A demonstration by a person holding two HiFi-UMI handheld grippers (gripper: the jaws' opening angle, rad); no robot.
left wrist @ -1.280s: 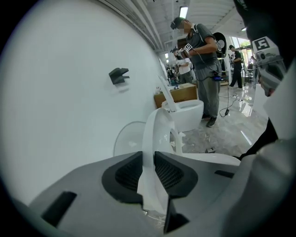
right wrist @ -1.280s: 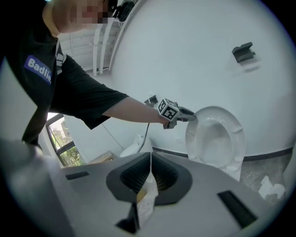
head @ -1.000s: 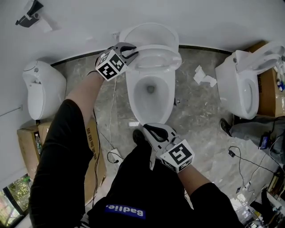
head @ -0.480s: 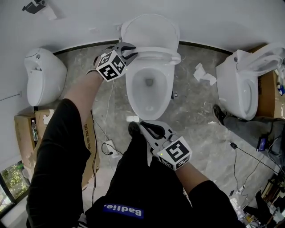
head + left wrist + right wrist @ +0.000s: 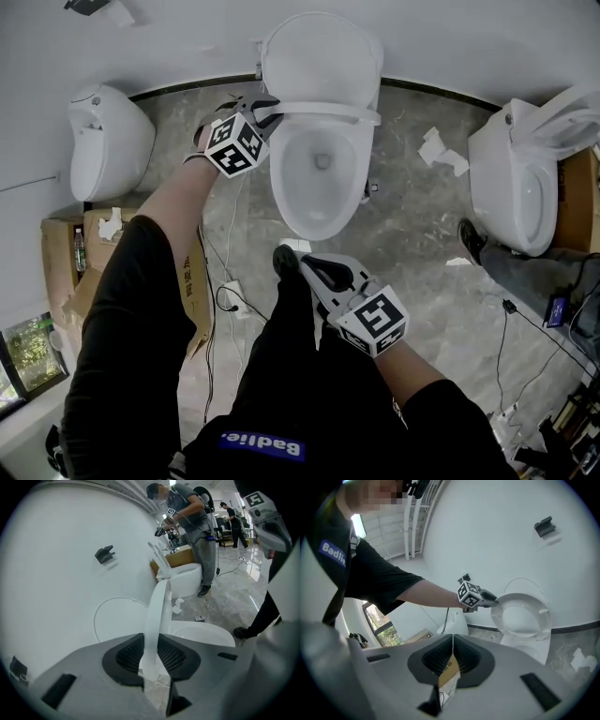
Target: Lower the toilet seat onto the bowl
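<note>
Black shirt [image 5: 122, 375], grey right tool [image 5: 302, 262]

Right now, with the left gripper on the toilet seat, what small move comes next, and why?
Probably swing the seat down toward the bowl with the left gripper: its fingers clamp the seat's edge, and the seat stands tilted above the rim, not yet resting on it.

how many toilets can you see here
3: one at the left by the wall, one in the middle with its seat in the left gripper, one at the right. Others may be out of frame.
</note>
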